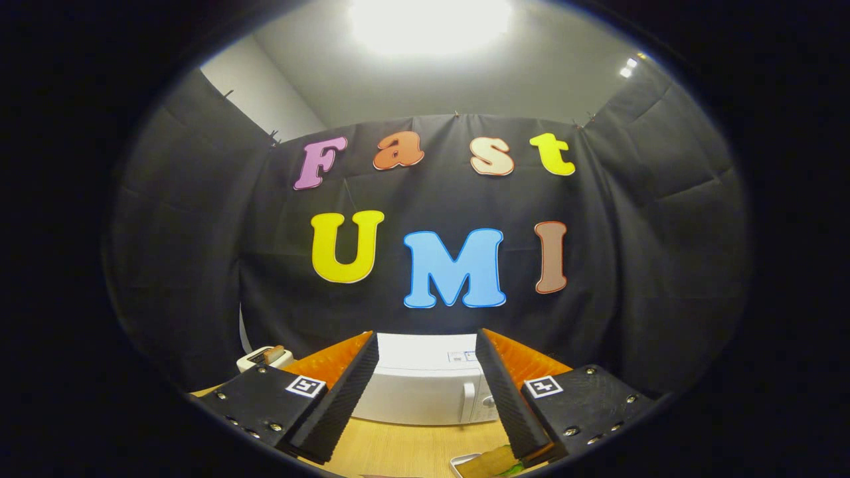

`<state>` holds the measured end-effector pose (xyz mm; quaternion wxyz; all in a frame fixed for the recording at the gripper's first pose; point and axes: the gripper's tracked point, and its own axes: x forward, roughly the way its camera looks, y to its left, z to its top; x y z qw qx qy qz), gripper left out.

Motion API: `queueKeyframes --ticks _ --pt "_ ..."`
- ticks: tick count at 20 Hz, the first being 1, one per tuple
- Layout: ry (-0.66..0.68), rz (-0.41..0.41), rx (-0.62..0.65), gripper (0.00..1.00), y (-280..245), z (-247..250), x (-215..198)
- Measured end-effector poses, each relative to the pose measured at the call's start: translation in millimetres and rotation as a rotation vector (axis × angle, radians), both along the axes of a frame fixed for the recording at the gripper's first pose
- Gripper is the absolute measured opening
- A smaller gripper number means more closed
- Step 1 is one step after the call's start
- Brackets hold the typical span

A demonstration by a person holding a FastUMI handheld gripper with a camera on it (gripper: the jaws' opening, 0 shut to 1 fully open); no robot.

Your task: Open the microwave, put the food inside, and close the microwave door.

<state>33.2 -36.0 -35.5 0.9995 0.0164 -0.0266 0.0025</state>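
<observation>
A white microwave (pixel 418 392) stands on the wooden table against the booth's back wall, beyond my fingers, with its door shut and a vertical handle (pixel 469 401) near its right side. My gripper (pixel 425 372) is open, held high above the table with nothing between its fingers. The microwave shows through the gap between them. Below the right finger lies the food, a sandwich (pixel 490 461) on a white plate (pixel 459 463), partly hidden by that finger.
A white toaster (pixel 263 358) with a slice of bread in it stands left of the microwave, behind the left finger. Bare wooden table (pixel 405 448) lies between the fingers and the microwave. Black cloth walls close the booth on three sides.
</observation>
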Motion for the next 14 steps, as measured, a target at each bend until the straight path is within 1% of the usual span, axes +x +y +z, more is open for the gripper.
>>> queueKeyframes --ticks 9,12,14 --pt "0.071 -0.037 0.030 0.93 -27.3 -102.5 83.2" --pt "0.111 -0.072 0.042 0.94 -43.7 -142.3 114.9" --pt "0.133 -0.091 0.044 0.91 -52.7 -165.7 133.1"
